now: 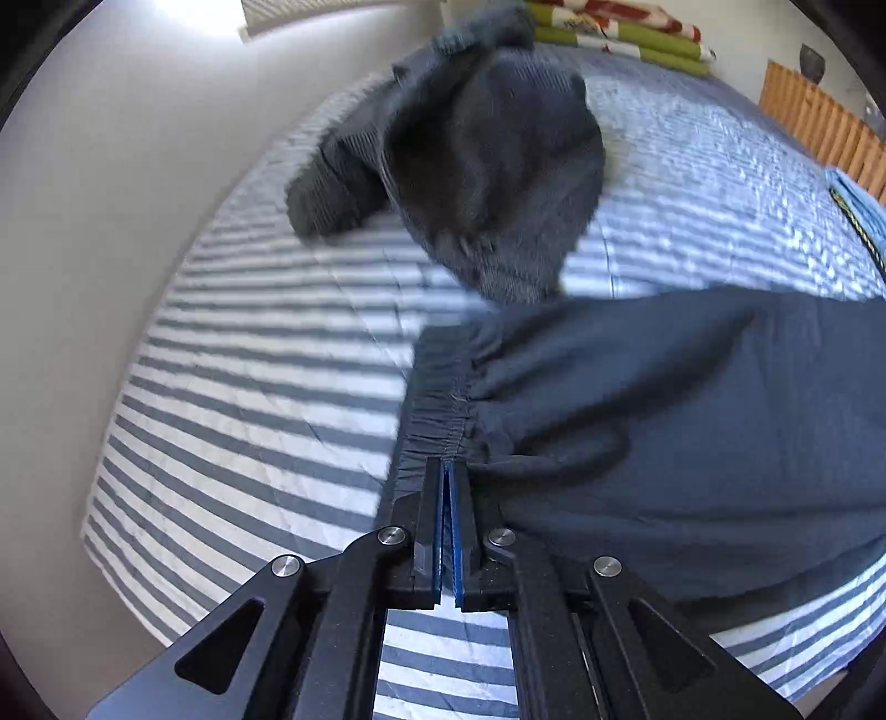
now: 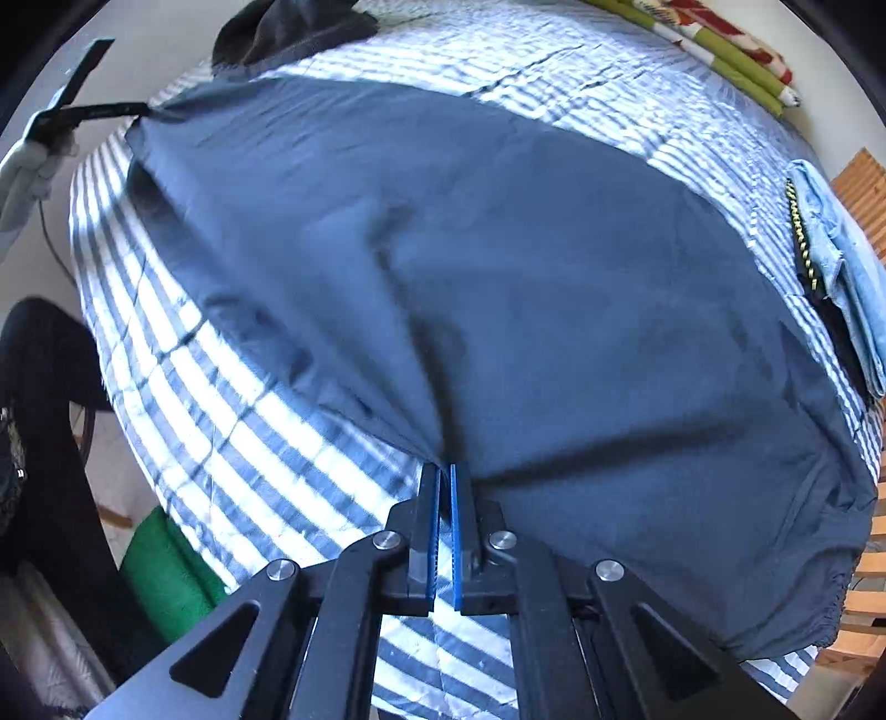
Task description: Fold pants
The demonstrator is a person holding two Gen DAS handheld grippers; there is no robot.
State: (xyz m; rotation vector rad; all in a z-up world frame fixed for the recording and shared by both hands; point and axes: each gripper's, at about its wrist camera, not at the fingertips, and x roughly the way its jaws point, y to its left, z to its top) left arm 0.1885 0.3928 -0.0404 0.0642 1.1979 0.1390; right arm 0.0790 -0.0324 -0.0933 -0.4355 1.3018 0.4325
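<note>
We see the dark blue pants (image 2: 470,266) spread flat on a bed with a striped cover (image 1: 249,387). Our left claw (image 1: 446,471) is clamped on the gathered waistband (image 1: 437,399) at its edge. Our right claw (image 2: 446,471) is pinched on a fold of the pants' near edge, fabric bunching at its tips. A dark grey garment (image 1: 487,166) lies crumpled beyond the waistband. A folded light blue cloth (image 2: 841,288) sits near the bed's right side, and folded green-striped bedding (image 1: 620,39) at the far end.
</note>
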